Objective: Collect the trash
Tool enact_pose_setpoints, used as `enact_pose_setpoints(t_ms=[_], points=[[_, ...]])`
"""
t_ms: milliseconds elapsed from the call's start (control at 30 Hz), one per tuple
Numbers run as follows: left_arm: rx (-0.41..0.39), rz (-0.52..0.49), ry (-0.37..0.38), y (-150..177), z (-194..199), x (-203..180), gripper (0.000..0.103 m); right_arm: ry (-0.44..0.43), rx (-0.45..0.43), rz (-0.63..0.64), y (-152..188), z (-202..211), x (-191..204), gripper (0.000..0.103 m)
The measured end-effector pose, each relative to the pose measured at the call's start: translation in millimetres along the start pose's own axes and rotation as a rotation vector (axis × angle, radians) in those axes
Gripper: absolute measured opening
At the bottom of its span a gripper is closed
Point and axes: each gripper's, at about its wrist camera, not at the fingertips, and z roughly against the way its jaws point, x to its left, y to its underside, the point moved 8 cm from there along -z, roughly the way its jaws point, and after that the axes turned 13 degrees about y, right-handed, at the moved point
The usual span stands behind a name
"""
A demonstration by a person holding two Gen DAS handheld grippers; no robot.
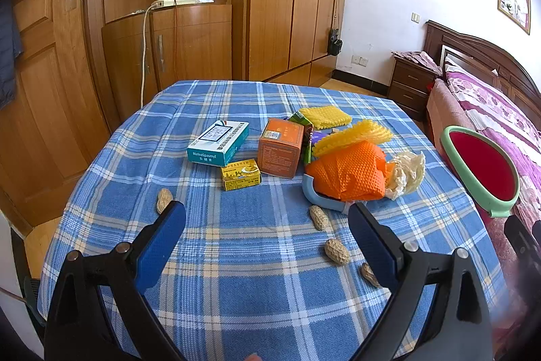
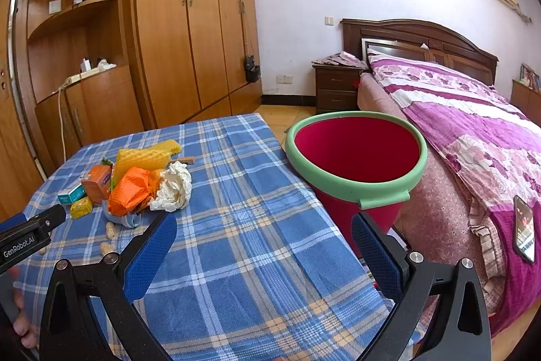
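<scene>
Orange netting (image 1: 351,171) half-hides a blue object; both grippers' jaws gape wide, empty.

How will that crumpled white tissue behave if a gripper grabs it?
The crumpled white tissue looks soft and very light, so it would probably squash flat between the jaws. It leans against the orange foam net, which may shift with it.

It was a home bedroom: a made bed (image 2: 473,137) with a wooden headboard (image 2: 419,36), a nightstand (image 2: 334,87), and tall wooden wardrobes (image 2: 189,22).
</scene>
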Motion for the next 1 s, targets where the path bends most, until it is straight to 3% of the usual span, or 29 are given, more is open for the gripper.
enact_pose_setpoints(t_ms=[1000], points=[[0.0,0.001,0.001,0.5,-0.9,1.7,0.096,0.015,-0.007,-0.014,-1.8,-0.2,-3.3,0.102]])
